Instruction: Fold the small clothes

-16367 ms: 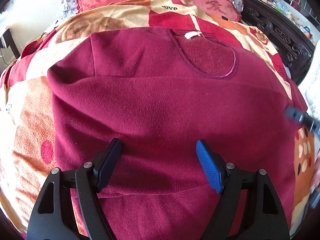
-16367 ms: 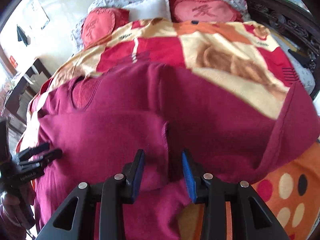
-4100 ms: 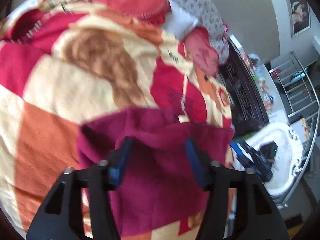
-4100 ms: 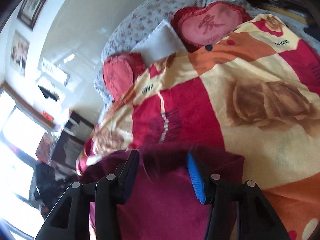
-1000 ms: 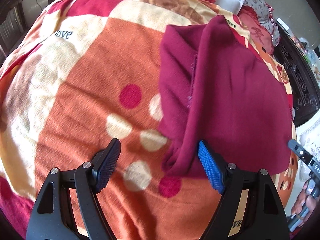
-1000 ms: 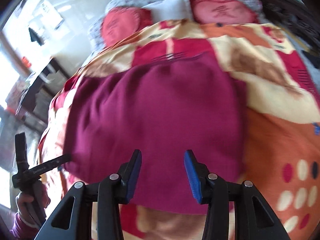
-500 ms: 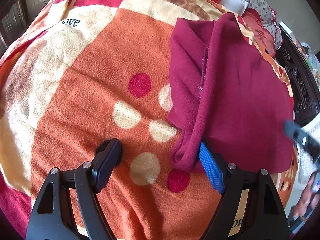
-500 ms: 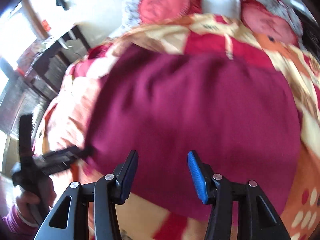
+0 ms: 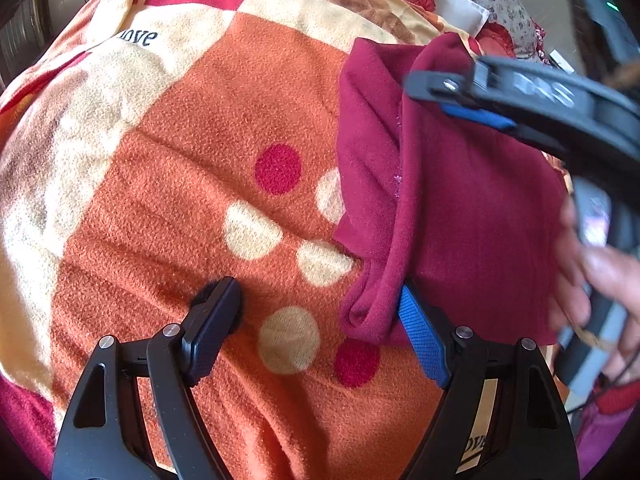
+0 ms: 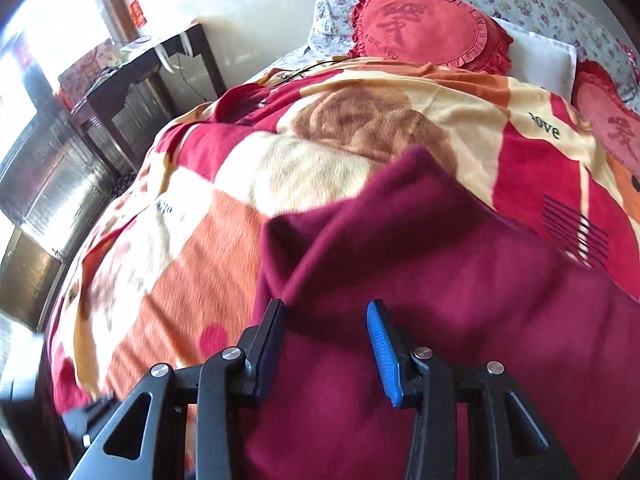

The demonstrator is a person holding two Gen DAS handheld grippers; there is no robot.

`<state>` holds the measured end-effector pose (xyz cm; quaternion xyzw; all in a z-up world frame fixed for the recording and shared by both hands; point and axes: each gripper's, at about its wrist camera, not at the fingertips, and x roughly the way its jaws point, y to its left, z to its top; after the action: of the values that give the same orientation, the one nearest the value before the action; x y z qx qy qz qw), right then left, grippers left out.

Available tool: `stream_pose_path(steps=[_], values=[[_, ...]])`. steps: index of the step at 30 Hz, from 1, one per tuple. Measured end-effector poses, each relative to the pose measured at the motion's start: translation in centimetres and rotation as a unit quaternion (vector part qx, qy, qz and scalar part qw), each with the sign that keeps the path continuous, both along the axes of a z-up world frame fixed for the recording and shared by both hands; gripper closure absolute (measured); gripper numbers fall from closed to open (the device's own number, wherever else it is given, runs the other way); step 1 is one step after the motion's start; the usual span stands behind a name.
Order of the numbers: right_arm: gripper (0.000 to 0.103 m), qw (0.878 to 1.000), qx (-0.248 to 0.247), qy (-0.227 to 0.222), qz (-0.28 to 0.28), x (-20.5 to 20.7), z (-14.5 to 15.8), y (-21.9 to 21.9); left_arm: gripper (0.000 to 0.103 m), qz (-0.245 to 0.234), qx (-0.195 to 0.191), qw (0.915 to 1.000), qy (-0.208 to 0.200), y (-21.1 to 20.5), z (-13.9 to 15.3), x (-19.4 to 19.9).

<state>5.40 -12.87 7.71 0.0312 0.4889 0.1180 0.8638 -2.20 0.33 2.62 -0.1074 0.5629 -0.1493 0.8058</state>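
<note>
My left tongs [image 9: 316,328] gape wide on the orange dotted fleece blanket [image 9: 180,184], folded maroon fleece garment [image 9: 460,208] touching their right pad. My right tongs [image 10: 326,344] hover over it, half open, empty.

Fleece blanket with orange, cream and red patches [image 9: 224,128]: showing "love" in black on a cream patch
Red heart-shaped frilled cushion [image 10: 424,28]: carrying "I LOVE YOU" beneath a Chinese character
</note>
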Motion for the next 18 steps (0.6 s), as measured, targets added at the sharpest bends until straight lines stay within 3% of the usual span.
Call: stream_pose_path(steps=[5,8,11,13,15,18], values=[[0.061,1.000,-0.013,0.022,-0.006,3.1,-1.8,1.2,0.020,0.001,-0.017,0.9998,-0.002,0.5,-0.2,-0.1],[0.059,0.999,-0.006,0.032,-0.016,3.4,-1.3,1.0,0.020,-0.003,-0.022,0.9998,-0.003,0.8,-0.2,0.0],[0.042,0.997,0.061,0.028,-0.029,3.1,-0.2,0.4,0.019,-0.001,-0.026,0.9996,-0.007,1.1,-0.3,-0.3],[0.031,0.996,0.069,0.034,-0.037,3.3,-0.2,0.6,0.019,0.000,-0.028,0.9996,-0.011,1.3,-0.3,-0.7],[0.031,0.997,0.037,0.047,-0.040,3.8,-0.7,1.6,0.019,0.002,-0.033,0.9994,-0.013,1.5,-0.3,-1.0],[0.027,0.997,-0.048,0.059,-0.035,4.6,-1.6,3.9,0.019,0.004,-0.043,0.9990,-0.016,2.1,-0.4,-1.4]])
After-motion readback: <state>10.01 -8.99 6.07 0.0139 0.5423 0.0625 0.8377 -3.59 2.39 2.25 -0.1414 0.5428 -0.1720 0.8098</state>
